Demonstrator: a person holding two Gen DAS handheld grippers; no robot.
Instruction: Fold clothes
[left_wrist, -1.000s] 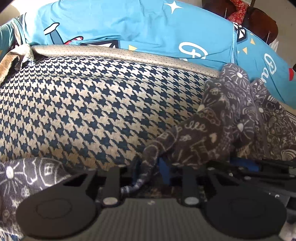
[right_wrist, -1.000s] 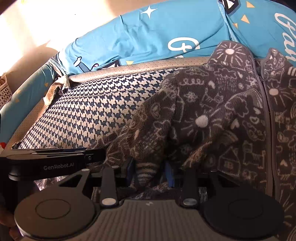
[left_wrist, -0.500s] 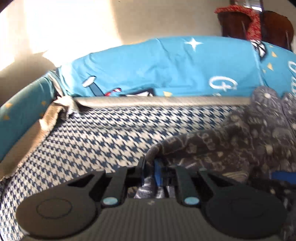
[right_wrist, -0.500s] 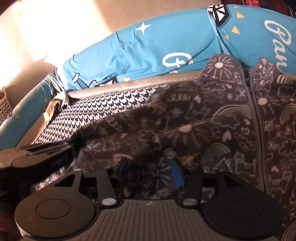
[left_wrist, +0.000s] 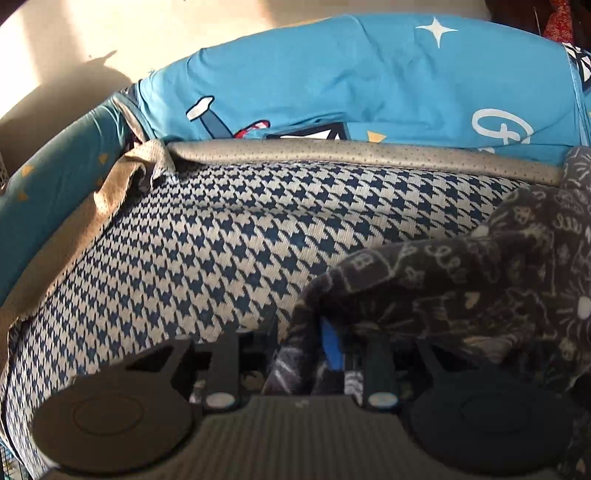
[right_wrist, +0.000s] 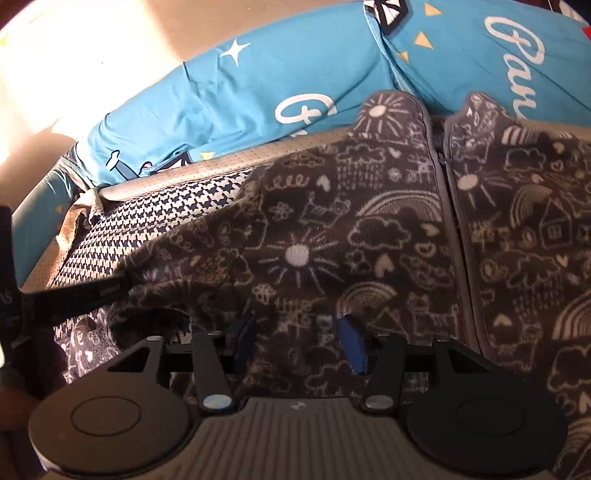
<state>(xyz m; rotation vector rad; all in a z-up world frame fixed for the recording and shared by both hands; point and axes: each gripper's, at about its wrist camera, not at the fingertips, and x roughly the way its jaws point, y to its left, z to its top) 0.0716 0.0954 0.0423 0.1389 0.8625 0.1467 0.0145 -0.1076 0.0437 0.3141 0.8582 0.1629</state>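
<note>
The left gripper (left_wrist: 301, 350) has its jaws opening. A rolled edge of the fleece (left_wrist: 461, 280) still runs between them, draped over the blue pad (left_wrist: 331, 349), so the cloth is being let go, not pinched. The right gripper (right_wrist: 297, 341) stands about half open over the fleece (right_wrist: 369, 240). Its two blue pads (right_wrist: 352, 341) sit apart with pile between them, and I see no pinch there.

The fleece is a dark zip jacket with chalk drawings. It lies on the right of the houndstooth cushion (left_wrist: 221, 251), collar at the far side against the grey piping (left_wrist: 351, 157), zip (right_wrist: 445, 221) running near to far. Its left sleeve or side panel is folded in across the chest, and that fold edge lies under the left gripper. Beyond the piping are the blue pillows (left_wrist: 369, 81).

The step in hand looks like laying the folded-in side down. To do it well, I would open the left jaws fully before drawing back, so the pad does not drag the fleece off its fold. Lift away from the cloth, not across it. Then press or smooth the crease flat, since thick pile springs back. The right gripper can steady the chest meanwhile.

Both grippers tilt steeply down toward the cushion. In the right view the left gripper (right_wrist: 74, 299) reaches in from the near left, its tip at the fold edge.
</note>
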